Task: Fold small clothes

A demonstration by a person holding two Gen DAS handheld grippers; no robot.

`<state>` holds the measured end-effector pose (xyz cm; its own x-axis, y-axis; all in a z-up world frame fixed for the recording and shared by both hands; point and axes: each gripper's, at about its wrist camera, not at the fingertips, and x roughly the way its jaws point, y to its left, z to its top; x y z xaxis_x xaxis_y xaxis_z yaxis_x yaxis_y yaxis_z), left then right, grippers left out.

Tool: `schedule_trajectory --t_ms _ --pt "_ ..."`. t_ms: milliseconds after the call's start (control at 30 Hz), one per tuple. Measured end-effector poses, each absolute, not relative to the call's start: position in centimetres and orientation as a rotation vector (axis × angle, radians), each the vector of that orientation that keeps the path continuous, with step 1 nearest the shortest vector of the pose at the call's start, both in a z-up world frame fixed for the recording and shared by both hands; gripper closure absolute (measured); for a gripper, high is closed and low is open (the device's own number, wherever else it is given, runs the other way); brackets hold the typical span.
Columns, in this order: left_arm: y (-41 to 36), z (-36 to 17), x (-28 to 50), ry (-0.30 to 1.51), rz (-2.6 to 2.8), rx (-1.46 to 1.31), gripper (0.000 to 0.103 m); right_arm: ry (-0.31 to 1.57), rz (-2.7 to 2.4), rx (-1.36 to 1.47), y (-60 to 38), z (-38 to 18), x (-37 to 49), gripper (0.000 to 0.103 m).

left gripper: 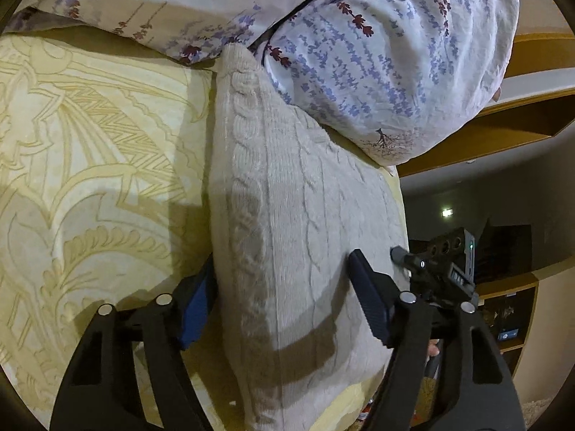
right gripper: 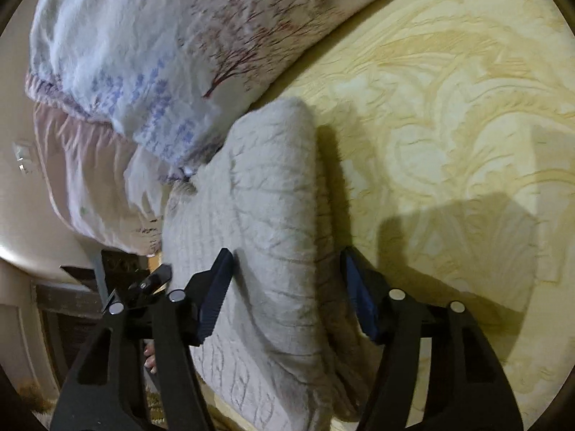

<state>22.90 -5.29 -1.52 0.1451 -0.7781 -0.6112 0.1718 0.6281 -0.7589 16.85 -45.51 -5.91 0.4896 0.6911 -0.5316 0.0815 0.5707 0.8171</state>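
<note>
A: Sweater (left gripper: 287, 215) — item 1, cream cable-knit, already doubled into a long thick bundle. Lies on the bed (left gripper: 90, 143), near its edge, lengthwise away from both cams.

B: Grippers?

A: Left hand-held gripper (left gripper: 284, 287): jaws spread wide, straddling the near end of the bundle; one blue pad at the folded edge, the other over the knit near the bed's edge. Not pinching. Right hand-held gripper (right gripper: 287, 287): same, jaws spread, one finger each side of the bundle w/ cloth between. Prob. placed so as to press or square up the fold, or take the end for another fold; can't tell which.

B: Surface?

A: Yellow bedspread w/ raised leaf pattern, flat; gives room to lay folds.

B: Further back?

A: Floral duvet (left gripper: 377, 72), white w/ lilac and red sprigs, bunched up; far end of the sweater tucks against it, touching. Likely limits room that way.

B: Beyond?

A: Wooden shelving (left gripper: 510, 301) past the bed's edge, dim. Contents unclear.
</note>
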Motion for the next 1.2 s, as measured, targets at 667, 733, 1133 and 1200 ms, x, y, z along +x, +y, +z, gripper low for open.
schedule_trajectory --t_ms 667,733,1133,1200 --pt "-1.1 2.4 22.2 1.144 -0.761 -0.717 0.066 0.858 0.604 1.046 -40.8 -2.6 16.1 0.074" --pt "1.1 3.2 21.6 1.13 -0.748 -0.717 0.066 0.85 0.633 1.003 -38.8 -1.9 16.4 0.074" --pt "6.6 -2.0 21.1 1.175 -0.545 -0.647 0.05 0.953 0.538 0.723 -31.6 -3.7 18.2 0.069" --pt "6.2 -1.7 21.0 1.157 -0.526 -0.618 0.046 0.967 0.534 0.692 -31.7 -3.1 18.2 0.064"
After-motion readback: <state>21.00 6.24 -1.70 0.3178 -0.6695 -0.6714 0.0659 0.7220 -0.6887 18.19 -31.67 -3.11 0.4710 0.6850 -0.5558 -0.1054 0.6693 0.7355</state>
